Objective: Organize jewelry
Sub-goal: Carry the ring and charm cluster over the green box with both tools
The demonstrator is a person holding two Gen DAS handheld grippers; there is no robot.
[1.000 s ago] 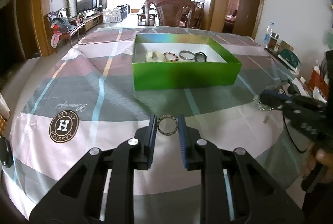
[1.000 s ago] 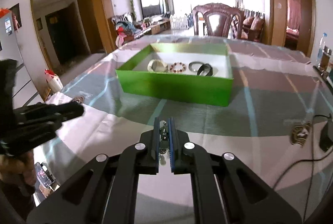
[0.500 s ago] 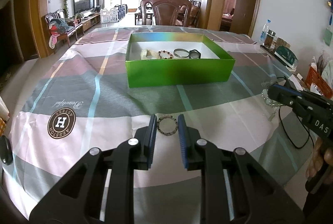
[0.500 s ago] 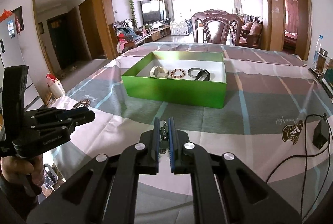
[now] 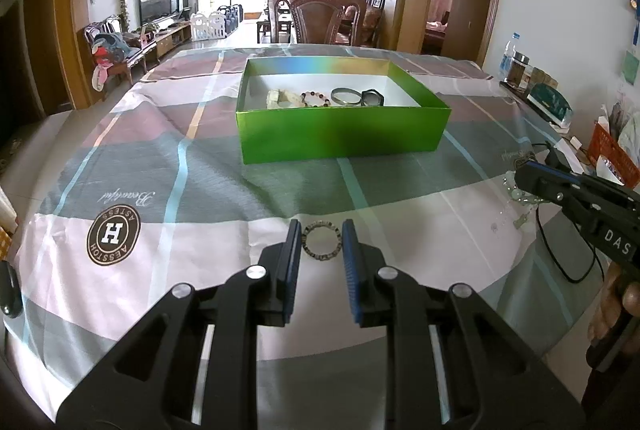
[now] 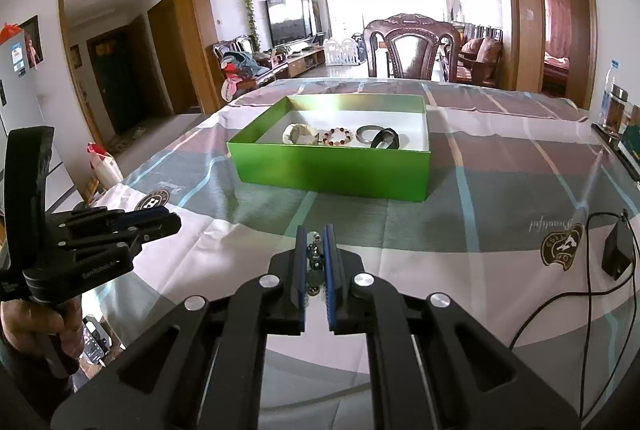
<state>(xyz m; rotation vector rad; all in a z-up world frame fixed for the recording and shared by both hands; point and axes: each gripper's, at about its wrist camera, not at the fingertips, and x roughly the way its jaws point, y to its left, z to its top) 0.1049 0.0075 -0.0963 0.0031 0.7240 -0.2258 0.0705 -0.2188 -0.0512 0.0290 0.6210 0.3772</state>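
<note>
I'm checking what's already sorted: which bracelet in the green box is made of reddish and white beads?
The beaded bracelet, second from the left in the green box. To its left lies a pale cream piece; to its right, a plain silver bangle and a black band.

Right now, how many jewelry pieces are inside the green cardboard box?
4, in a row on the white floor of the green cardboard box: cream chunky bracelet at left, red-and-white beaded bracelet, silver bangle, black bangle at right. The near wall may hide more.
</note>
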